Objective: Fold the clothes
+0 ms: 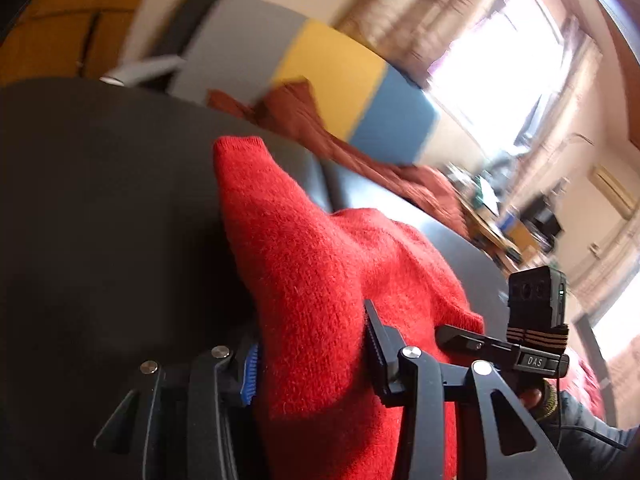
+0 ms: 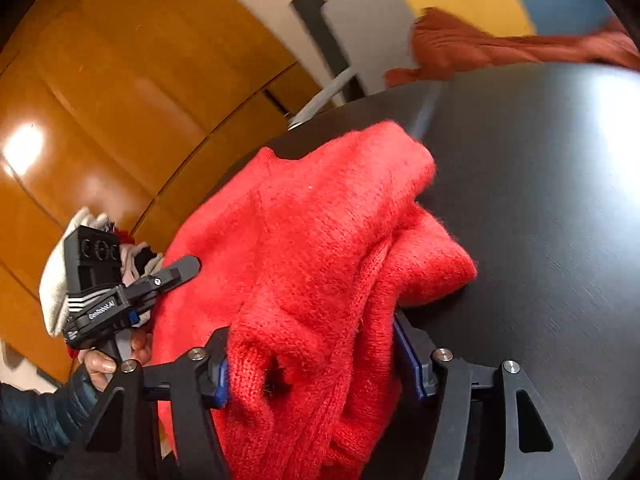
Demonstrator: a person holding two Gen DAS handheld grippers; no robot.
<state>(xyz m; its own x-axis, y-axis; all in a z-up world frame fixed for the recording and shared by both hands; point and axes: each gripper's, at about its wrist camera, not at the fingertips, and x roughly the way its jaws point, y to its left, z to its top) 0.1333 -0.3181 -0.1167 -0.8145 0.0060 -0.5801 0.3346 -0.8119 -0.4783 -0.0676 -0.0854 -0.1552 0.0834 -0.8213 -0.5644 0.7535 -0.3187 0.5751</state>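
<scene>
Knitwear gripped in both tools, fold in hand

Wool fills both of my tools. My left tool (image 1: 312, 360) is clamped on a thick bunch of the red sweater (image 1: 320, 264), its fabric packed between the toothed pads. My right tool (image 2: 312, 364) is closed on another bunched part of the same red sweater (image 2: 312, 232), near what looks like a small hole in the knit. The garment lies heaped on the dark tabletop (image 2: 540, 200), one sleeve end reaching toward the far edge. A rust-coloured garment (image 1: 320, 128) lies crumpled at the back of the tabletop, well apart from mine. To do this fold well, I judge I should keep both grips firm, move the two tools together so the knit stays taut between them, and lay the fold flat before I let go. Thick wool may slip or drag.
</scene>
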